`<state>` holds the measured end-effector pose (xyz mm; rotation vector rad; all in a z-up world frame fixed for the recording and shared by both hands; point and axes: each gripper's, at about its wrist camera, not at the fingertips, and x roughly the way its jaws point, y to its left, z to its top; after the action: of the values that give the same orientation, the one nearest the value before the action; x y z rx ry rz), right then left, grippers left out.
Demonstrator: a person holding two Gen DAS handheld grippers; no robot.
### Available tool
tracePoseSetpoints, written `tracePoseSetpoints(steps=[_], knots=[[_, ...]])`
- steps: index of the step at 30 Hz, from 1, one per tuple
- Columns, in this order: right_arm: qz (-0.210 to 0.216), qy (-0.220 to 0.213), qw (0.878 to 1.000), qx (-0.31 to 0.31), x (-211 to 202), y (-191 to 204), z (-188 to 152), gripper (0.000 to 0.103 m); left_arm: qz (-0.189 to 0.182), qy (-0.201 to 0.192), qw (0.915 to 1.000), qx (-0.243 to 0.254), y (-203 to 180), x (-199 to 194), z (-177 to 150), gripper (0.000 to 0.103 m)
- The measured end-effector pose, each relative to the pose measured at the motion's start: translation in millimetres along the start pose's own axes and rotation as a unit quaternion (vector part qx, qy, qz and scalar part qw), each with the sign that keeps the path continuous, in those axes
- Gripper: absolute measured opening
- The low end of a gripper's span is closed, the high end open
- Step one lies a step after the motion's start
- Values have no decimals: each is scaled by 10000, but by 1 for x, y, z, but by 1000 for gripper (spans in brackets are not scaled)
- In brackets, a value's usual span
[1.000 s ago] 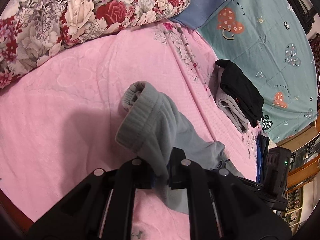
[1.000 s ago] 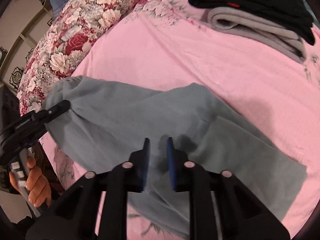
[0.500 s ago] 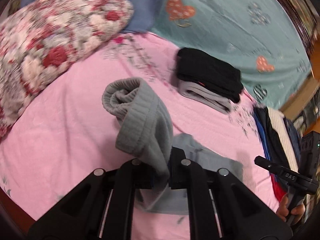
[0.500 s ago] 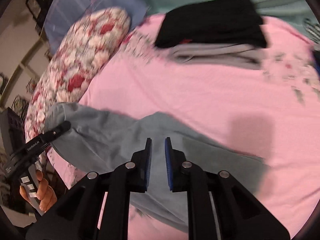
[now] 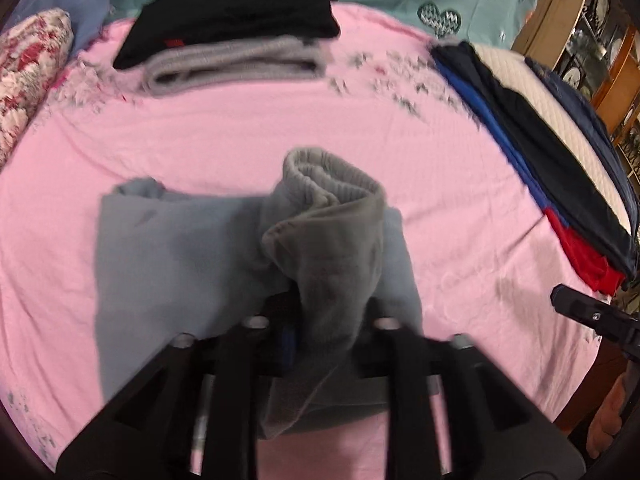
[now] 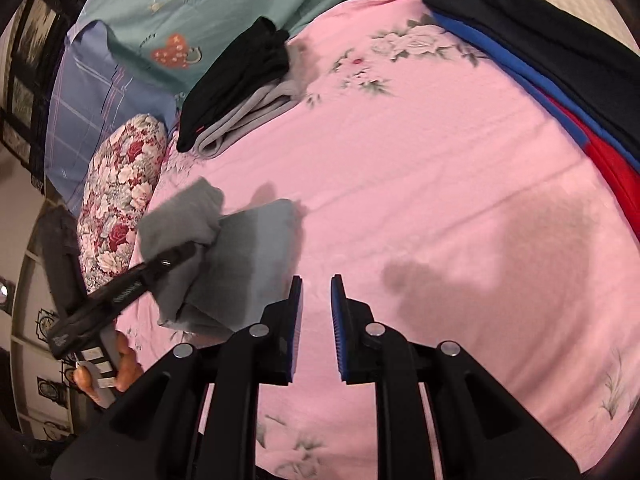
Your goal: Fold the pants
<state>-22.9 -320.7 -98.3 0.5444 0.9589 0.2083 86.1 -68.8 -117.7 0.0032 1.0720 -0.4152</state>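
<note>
Left to right: your left gripper has swung the ribbed waistband end across in the last second, and it's clamped on that thick grey fleece now, bunched above the flat part of the pants. The pants lie as a compact rectangle on the pink sheet, near its front-left edge; a second ago they were spread wide. So the fold looks almost closed, judging by shape. Soft, heavy knit, elastic cuff curled into a roll. Right gripper has come off the cloth: fingers parted, nothing between the blue pads, hovering over bare quilted sheet beside the pants. Folded black-and-grey stack sits well apart.
</note>
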Motion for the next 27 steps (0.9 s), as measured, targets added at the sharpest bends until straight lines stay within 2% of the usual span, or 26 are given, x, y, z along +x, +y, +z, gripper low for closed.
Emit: tracePoseSetpoints(steps=[1,4,7,10,12,13,15,17,18,19,20,23,27], knots=[[22,-16,10000,20,-2,-3,-1,16,-150,104,9998,7,0,4,-2,85],[81,3,10000,22,-3,-8,-3,16,-593,-32,9981,185,-9,-13,-7,87],[100,98,9999,7,4,-7,-3,16,-923,-436,9944,290,-3,-53,-8,90],[149,213,9996,-113,12,3,-1,16,-641,-906,9937,-130,31,-87,-8,93],[288,348,9986,-285,20,18,1,18,-553,-987,9923,-512,58,-95,-7,93],[416,420,9975,-384,25,30,4,23,-562,-1009,9903,-776,75,-95,-9,92],[573,463,9955,-589,33,50,10,27,-688,-944,9863,-1166,99,-91,-12,83],[764,498,9921,-860,43,76,17,27,-933,-743,9841,-1316,111,-79,-15,47],[848,564,9903,-947,49,85,19,27,-965,-612,9843,-1344,113,-71,-17,38],[945,631,9883,-1015,58,96,24,27,-1005,-442,9845,-1370,114,-59,-18,22],[956,658,9874,-1072,66,103,27,27,-1076,-303,9840,-1384,113,-50,-19,14],[786,864,9840,-1348,97,122,33,24,-1170,-65,9838,-1360,111,-32,-30,13],[29,1347,9836,-1197,121,108,20,21,-1196,78,9847,-1263,112,-22,-46,13]])
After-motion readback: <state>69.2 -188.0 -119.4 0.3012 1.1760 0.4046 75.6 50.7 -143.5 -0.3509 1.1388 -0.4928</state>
